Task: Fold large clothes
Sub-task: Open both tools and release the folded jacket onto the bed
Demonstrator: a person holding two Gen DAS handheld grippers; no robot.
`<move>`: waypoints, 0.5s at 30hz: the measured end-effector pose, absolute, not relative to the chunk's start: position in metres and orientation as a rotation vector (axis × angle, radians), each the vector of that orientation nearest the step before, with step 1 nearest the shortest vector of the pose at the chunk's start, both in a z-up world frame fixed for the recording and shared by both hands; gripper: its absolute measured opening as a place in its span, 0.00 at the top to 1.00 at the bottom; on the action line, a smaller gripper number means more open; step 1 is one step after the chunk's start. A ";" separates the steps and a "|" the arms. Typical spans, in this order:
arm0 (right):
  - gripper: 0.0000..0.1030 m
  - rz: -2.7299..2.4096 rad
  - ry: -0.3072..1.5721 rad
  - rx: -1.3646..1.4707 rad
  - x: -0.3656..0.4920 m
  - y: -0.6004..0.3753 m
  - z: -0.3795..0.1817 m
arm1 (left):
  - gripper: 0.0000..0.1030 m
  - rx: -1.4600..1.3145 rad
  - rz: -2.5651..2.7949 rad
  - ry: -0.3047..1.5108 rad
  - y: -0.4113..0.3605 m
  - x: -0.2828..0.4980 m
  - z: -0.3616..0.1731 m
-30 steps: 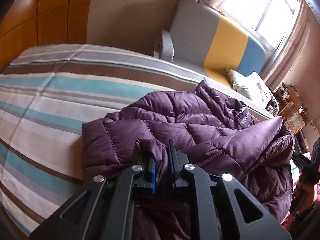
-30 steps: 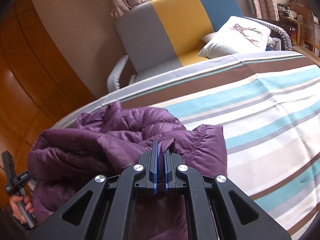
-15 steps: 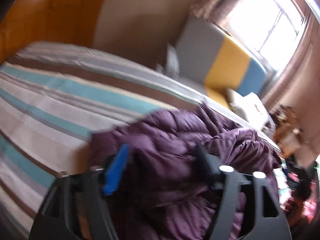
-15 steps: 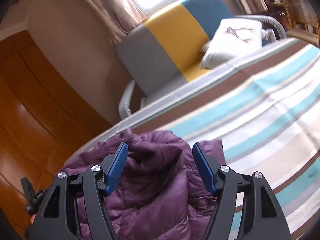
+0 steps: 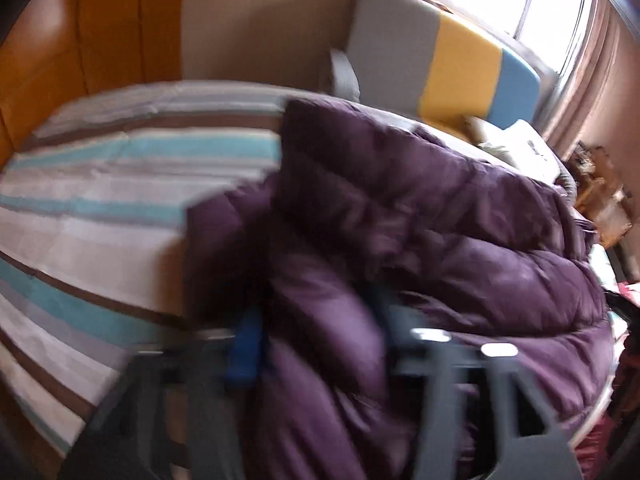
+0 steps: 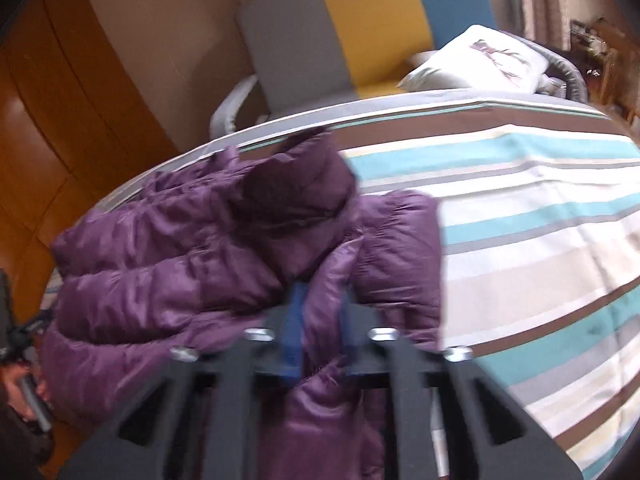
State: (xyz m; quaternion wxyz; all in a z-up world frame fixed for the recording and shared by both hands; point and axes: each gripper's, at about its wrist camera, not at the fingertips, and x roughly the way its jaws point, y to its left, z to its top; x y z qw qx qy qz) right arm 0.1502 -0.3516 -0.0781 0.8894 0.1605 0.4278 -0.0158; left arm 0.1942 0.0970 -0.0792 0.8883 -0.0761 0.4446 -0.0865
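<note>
A purple puffer jacket (image 5: 432,232) lies bunched on the striped bed, also seen in the right wrist view (image 6: 192,248). My left gripper (image 5: 316,344) is blurred; its jaws stand apart with a fold of the jacket between them. My right gripper (image 6: 320,332) has its jaws narrowly apart around a fold of the jacket's edge; the blue pads (image 6: 296,332) press near the fabric. Whether either grips firmly cannot be told through the blur.
The bed has a striped cover (image 5: 100,208) of teal, brown and white, also in the right view (image 6: 540,220). A grey, yellow and blue chair (image 6: 360,28) with a white cushion (image 6: 480,60) stands behind. A wooden wardrobe (image 6: 48,128) is at left.
Both grippers opened and let go of the jacket half a second ago. Now they have moved down onto new folds, and the right jaws have narrowed. The jacket has been folded over itself.
</note>
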 end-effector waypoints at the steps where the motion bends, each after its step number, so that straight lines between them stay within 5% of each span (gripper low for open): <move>1: 0.94 -0.036 0.864 0.319 0.149 -0.349 -0.072 | 0.85 -0.160 -0.177 0.918 0.096 0.192 -0.076; 10: 0.94 -0.122 0.853 0.316 0.165 -0.353 -0.078 | 0.89 -0.103 -0.118 0.914 0.089 0.209 -0.073; 13: 0.94 -0.128 0.879 0.308 0.167 -0.348 -0.099 | 0.81 -0.058 -0.106 0.909 0.084 0.207 -0.081; 15: 0.91 -0.121 0.867 0.315 0.164 -0.348 -0.098 | 0.59 -0.029 -0.080 0.902 0.081 0.202 -0.077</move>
